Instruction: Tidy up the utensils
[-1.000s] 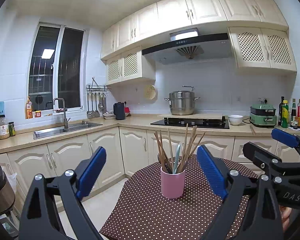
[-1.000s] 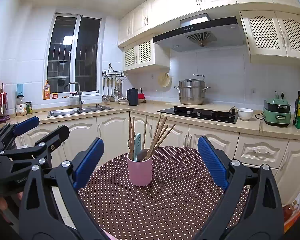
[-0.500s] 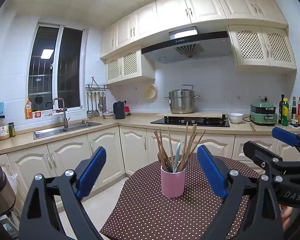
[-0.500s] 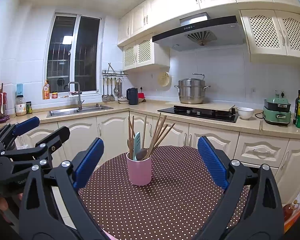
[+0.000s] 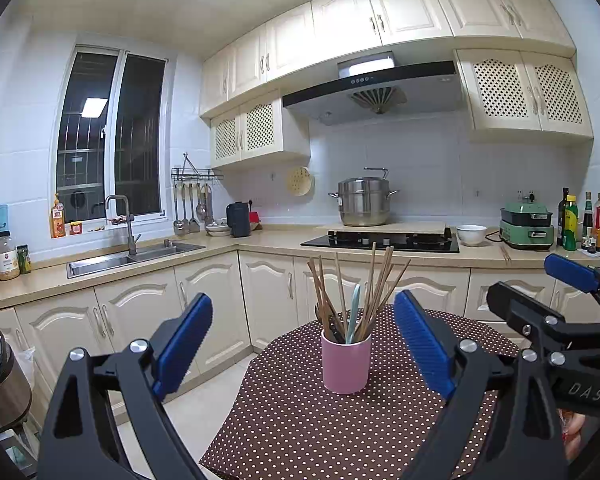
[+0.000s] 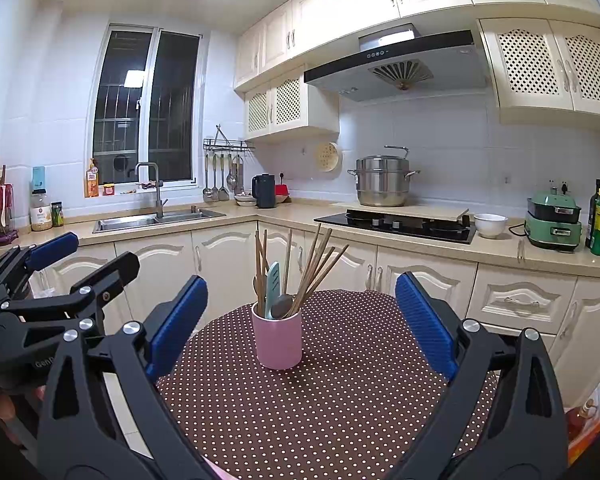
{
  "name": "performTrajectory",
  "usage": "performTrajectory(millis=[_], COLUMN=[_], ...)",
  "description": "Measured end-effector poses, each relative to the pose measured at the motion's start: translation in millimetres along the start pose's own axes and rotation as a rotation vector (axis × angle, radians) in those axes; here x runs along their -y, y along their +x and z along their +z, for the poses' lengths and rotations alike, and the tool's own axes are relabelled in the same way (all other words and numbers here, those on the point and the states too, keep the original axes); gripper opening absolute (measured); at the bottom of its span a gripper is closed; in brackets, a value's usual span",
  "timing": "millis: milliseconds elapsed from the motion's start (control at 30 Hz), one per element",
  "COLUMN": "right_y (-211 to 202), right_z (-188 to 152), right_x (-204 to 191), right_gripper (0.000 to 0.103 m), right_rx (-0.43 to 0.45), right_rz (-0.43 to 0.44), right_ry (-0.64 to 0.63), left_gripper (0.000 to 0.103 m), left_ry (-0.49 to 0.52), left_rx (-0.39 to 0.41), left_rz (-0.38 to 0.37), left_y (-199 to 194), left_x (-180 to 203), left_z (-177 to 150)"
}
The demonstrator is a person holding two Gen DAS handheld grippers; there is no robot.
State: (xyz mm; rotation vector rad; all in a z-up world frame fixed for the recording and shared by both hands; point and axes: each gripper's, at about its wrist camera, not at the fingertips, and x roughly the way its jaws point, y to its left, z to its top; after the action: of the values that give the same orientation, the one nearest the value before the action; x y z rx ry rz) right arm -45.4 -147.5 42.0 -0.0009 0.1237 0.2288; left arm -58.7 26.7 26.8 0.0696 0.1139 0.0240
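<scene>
A pink cup (image 5: 346,364) stands upright on a round table with a brown polka-dot cloth (image 5: 300,428). It holds several wooden chopsticks (image 5: 374,280), a pale green utensil (image 5: 354,312) and a dark spoon (image 6: 281,306). The cup also shows in the right wrist view (image 6: 278,340). My left gripper (image 5: 302,346) is open and empty, held back from the cup. My right gripper (image 6: 300,326) is open and empty, also short of the cup. Each gripper shows at the edge of the other's view.
Cream kitchen cabinets and a counter run behind the table. On the counter are a sink (image 5: 132,258), a hob (image 5: 380,240) with a steel pot (image 5: 362,202), a white bowl (image 5: 471,235), a green cooker (image 5: 526,226) and bottles (image 5: 580,222). Ladles hang on a rack (image 5: 192,208).
Both views have shifted very slightly; the cup and utensils stay put and both grippers stay open.
</scene>
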Motion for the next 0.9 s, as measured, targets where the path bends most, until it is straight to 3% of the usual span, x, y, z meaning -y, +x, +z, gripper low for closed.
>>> performTrajectory(millis=[900], right_y=[0.5], right_z=[-2.3], right_x=[2.3], right_gripper=[0.094], right_rx=[-0.005], right_rz=[0.000], right_ry=[0.005], left_gripper=[0.090], left_ry=[0.003], left_rx=[-0.005], left_rz=[0.001], left_y=[2.7], left_x=[-0.3], left_z=[-2.4])
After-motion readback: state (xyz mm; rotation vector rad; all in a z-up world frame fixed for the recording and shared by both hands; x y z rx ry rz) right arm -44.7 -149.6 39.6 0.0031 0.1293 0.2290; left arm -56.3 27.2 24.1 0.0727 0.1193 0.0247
